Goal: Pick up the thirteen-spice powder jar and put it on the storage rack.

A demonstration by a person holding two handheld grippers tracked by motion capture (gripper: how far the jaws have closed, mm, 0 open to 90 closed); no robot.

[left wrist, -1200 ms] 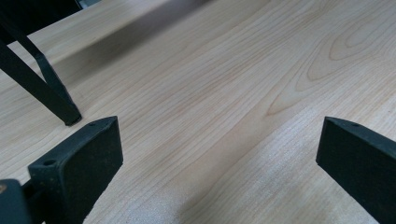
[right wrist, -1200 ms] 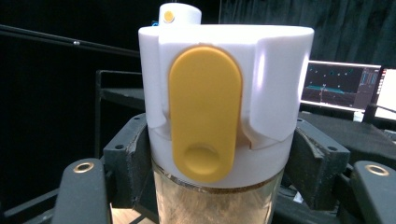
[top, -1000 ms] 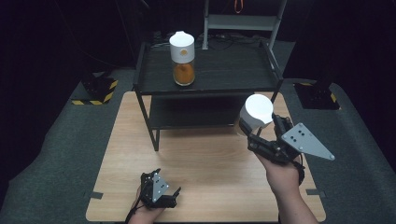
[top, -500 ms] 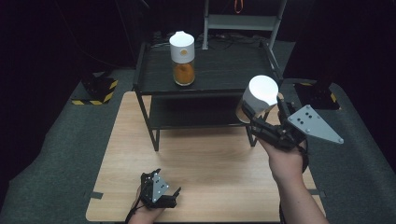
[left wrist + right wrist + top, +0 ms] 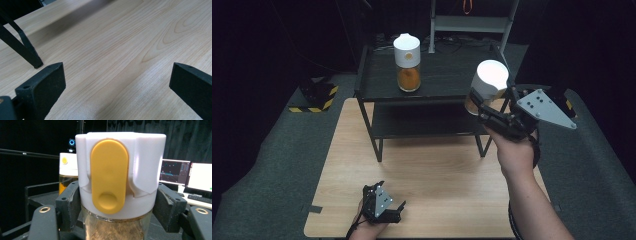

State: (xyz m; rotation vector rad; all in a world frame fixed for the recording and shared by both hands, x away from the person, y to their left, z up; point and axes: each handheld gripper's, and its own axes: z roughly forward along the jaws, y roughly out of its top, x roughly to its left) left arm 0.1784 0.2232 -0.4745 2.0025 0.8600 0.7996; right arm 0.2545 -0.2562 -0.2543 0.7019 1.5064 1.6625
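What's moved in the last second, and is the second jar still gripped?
The right gripper, still shut on the white-lidded glass jar, has carried it up and back, from beside the black two-tier shelf's lower level to its top tier. Nothing was released. The matching jar with orange contents stands where it was, and the left gripper rests open on the wooden table, unmoved.

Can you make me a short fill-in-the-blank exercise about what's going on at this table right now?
1. The right tongs are shut on a jar with a white lid and a ____ flip tab.
2. A second jar stands on the ____ tier of the black shelf rack.
3. The left tongs hang low over the wooden table with their jaws ____.
4. The held jar is near the rack's ____ end in the high view.

Missing words: yellow; top; open; right
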